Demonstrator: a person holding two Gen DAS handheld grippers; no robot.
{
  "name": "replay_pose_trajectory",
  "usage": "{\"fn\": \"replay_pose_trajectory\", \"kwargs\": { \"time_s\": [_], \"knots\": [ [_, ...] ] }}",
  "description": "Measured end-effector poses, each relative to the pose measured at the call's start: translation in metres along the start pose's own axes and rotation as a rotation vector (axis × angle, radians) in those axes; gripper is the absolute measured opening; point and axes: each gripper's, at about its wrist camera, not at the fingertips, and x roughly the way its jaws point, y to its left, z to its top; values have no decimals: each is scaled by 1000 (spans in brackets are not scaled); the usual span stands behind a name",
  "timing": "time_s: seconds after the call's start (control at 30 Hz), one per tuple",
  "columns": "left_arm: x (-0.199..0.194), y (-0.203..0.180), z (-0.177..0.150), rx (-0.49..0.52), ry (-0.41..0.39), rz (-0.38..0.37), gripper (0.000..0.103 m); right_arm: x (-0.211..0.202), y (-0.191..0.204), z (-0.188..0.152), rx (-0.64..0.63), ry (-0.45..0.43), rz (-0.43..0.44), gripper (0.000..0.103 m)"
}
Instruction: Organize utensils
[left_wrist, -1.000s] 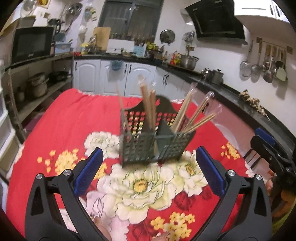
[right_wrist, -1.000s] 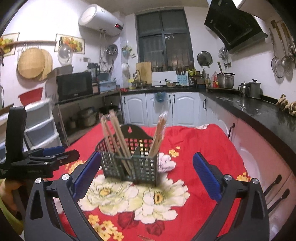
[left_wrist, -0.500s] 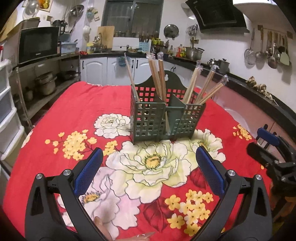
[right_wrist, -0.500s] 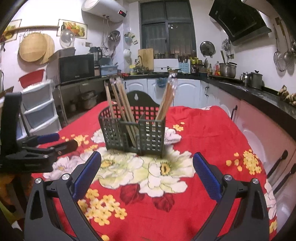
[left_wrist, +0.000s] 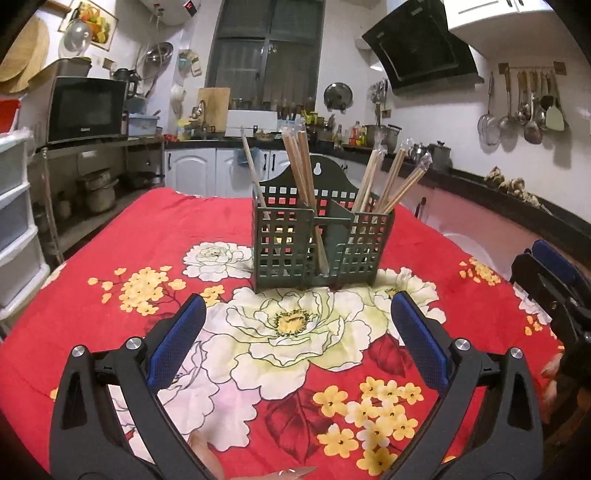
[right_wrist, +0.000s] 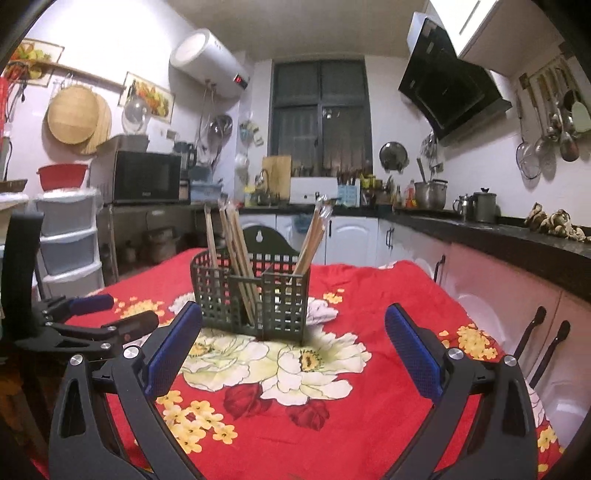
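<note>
The chopsticks (left_wrist: 301, 173) are standing in a dark green perforated plastic utensil caddy (left_wrist: 321, 245), which is sitting on the red floral tablecloth (left_wrist: 147, 236) near the table's middle. We are seeing two compartments in use: a bare wooden bundle leaning in the left one, and a bundle with clear wrapped tips (left_wrist: 399, 177) fanning out of the right one. Nothing is lying loose on the cloth, so we are judging the sorting as largely done.

Handling, as we are judging it: the sticks are looking light, thin, stiff and smooth, so they are likely rolling or slipping under a pinch. We are suggesting a hold on the upper shafts above the caddy rim, several at once, pulled straight up. The wrapped tips are probably slicker. The caddy itself is looking light and easy to tip or drag if a stick is catching in the grid; a hold on its rim or tall back plate (left_wrist: 316, 171) would steady it.

We are holding the left gripper (left_wrist: 295, 332) low over the cloth in front of the caddy, blue pads (left_wrist: 177, 341) spread wide, pinching nothing. The right gripper (right_wrist: 291, 336) is likewise spread and empty, near the caddy but not touching it. Each gripper is showing at the edge of the other's view.

Kitchen counter (right_wrist: 498, 232), microwave (left_wrist: 86, 109) and hanging ladles (left_wrist: 524, 107) are behind.
</note>
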Motion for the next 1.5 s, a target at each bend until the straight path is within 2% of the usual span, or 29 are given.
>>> {"fn": "replay_pose_trajectory", "kwargs": {
  "time_s": [0.13, 0.47, 1.5],
  "knots": [
    [-2, -2, 0, 13, -16, 39, 92, -3, -1, -2, 8, -23, -14, 97],
    [-4, -3, -2, 19, -27, 25, 92, 1, -7, -5, 43, 2, -29, 97],
    [-3, -4, -2, 26, -24, 23, 93, -1, -5, -8, 41, 1, -28, 97]
  ]
}}
